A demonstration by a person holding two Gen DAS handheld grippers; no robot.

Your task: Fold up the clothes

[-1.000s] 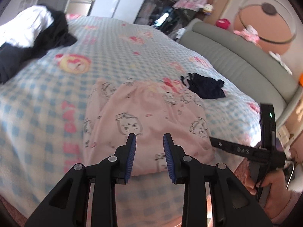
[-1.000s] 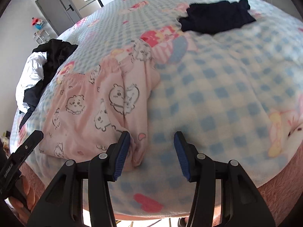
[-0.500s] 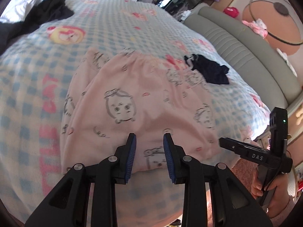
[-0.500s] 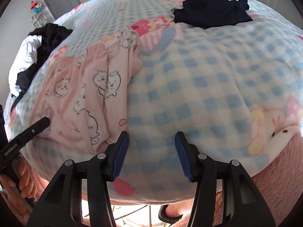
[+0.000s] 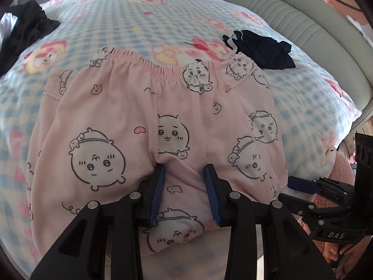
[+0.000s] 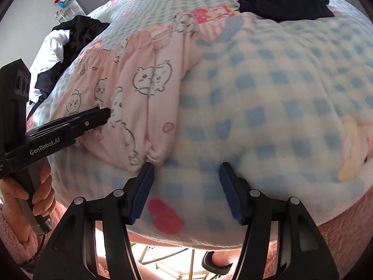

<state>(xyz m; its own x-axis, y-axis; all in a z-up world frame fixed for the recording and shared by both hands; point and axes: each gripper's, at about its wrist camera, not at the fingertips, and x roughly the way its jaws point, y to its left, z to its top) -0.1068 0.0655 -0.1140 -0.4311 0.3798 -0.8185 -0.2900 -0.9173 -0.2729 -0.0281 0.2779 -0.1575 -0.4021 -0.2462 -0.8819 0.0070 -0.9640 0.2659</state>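
Jaws of my left gripper (image 5: 184, 177) are opening over the pink pants (image 5: 139, 121) on the bed (image 6: 268, 93), while my right gripper (image 6: 186, 182) opens beside their hem, gripping nothing.

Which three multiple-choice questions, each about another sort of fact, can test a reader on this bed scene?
1. Where does the small dark navy garment lie?
A. past the waistband of the pink cartoon-print pyjama trousers
B. on the floor
C. under the trousers

2. What colours has the fleece blanket?
A. plain green
B. blue and white checks
C. black stripes

3. What is between the left tool pads?
A. pink fabric, not pinched
B. nothing
C. a sock

Key: A, it lies beside the elastic edge; B, checks show everywhere; A, pads straddle the cloth while opening.
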